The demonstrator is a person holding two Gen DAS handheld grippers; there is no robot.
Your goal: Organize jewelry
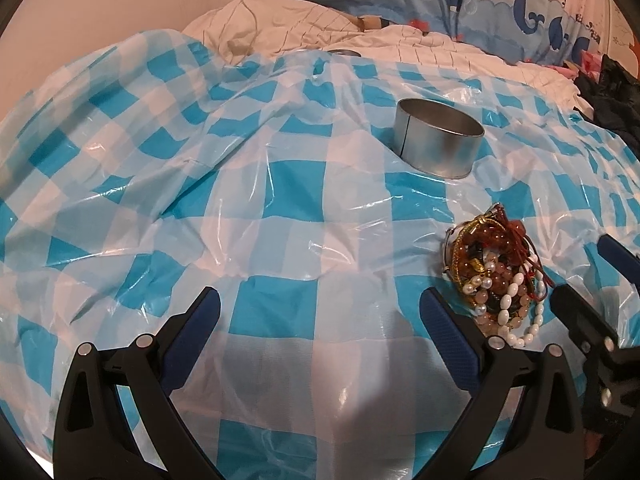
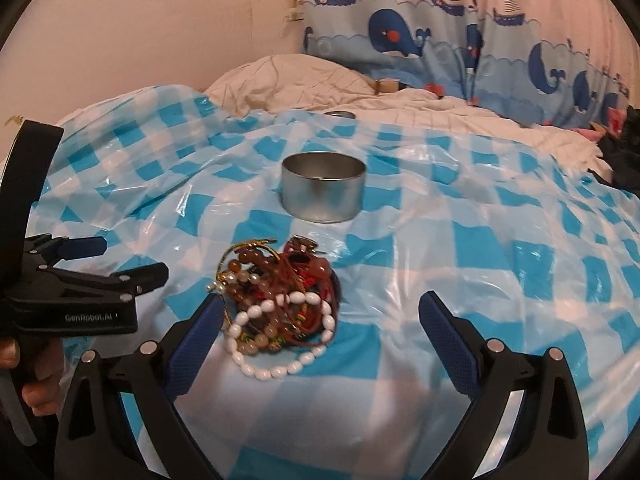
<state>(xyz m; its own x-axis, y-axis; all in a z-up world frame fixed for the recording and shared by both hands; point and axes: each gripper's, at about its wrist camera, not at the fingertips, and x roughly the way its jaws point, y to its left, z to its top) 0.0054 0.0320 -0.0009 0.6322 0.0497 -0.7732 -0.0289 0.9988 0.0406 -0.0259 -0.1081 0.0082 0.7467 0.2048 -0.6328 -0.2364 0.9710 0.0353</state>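
Observation:
A tangled pile of bead bracelets (image 2: pixel 280 304), white, amber and red, lies on the blue-and-white checked plastic sheet (image 2: pixel 460 248). It also shows in the left wrist view (image 1: pixel 496 276). An open round metal tin (image 2: pixel 323 192) stands upright beyond the pile; it also shows in the left wrist view (image 1: pixel 438 138). My right gripper (image 2: pixel 320 312) is open, with the pile between its fingers, nearer the left one. My left gripper (image 1: pixel 320 312) is open and empty, left of the pile. It shows at the left of the right wrist view (image 2: pixel 132 260).
A second small tin (image 2: pixel 340 114) sits at the far edge of the sheet. Beyond it lie a white quilt (image 2: pixel 300 80) and a whale-print pillow (image 2: pixel 460 52). Dark clothing (image 1: pixel 612 96) lies at the right edge.

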